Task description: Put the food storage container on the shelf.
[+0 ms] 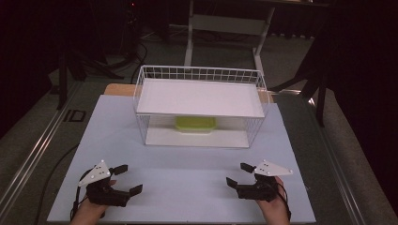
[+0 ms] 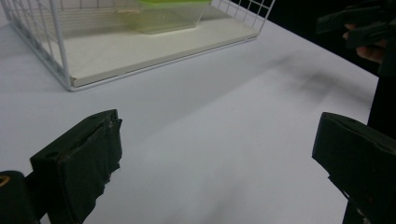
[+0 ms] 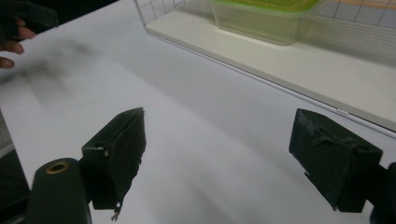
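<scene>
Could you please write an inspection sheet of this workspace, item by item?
Surface: pale board, bare in front.
Job's things: white wire rack with two shelves; green-lidded container on the lower shelf.
Clutter: nothing seen.
Grippers: left gripper and right gripper both open, holding nothing, at the near edge.
Cables: one trails from the left gripper over the board's left edge.
Surroundings: dark room; white table frame behind.

No legible text — anywhere at all.
</scene>
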Tool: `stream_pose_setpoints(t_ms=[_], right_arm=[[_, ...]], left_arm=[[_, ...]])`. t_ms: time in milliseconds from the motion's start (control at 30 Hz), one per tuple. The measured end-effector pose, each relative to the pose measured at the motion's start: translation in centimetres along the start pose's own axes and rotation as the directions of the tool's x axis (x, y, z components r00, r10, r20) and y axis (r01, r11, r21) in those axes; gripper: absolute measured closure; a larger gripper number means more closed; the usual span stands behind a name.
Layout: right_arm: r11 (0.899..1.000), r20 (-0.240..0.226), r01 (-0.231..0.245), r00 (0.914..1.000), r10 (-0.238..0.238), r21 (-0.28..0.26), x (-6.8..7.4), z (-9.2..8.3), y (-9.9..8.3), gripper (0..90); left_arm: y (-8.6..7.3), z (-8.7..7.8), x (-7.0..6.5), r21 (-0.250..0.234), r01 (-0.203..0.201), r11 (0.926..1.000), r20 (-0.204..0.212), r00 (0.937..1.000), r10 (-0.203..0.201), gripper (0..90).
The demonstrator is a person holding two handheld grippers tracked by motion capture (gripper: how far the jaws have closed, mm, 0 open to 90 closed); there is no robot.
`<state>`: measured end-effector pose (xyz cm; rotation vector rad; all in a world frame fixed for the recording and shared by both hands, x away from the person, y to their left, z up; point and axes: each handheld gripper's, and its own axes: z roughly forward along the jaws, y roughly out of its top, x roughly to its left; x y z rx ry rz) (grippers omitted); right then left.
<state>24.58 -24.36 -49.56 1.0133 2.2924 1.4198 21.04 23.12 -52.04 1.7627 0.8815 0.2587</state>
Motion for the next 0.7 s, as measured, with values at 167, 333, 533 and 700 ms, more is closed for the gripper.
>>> stream_pose_setpoints(t_ms=[167, 333, 533, 700], right_arm=[[1.0, -0.005, -0.021, 0.9998, 0.021, 0.015, -0.6, 0.2, -0.5, 18.8], [0.999, 0.016, -0.027, 0.9995, 0.026, 0.033, -1.0, 0.2, -0.9, 21.8], [0.998, 0.005, -0.043, 0.9991, 0.043, 0.037, -1.3, 0.5, -1.0, 21.5], [0.998, -0.007, -0.047, 0.9989, 0.047, 0.041, -1.3, 0.6, -1.0, 20.7]], left_arm=[[-0.1, 0.5, -0.4, 0.007, -0.041, 0.9991, 0.023, 0.9989, 0.041, 2.3], [-0.3, 0.9, -0.8, 0.03, -0.059, 0.9978, 0.048, 0.9972, 0.057, 2.3], [-0.3, 0.9, -0.8, 0.03, -0.066, 0.9973, 0.037, 0.9972, 0.065, 2.3], [-0.4, 1.0, -0.7, 0.034, -0.06, 0.9976, 0.032, 0.9977, 0.059, 2.3]])
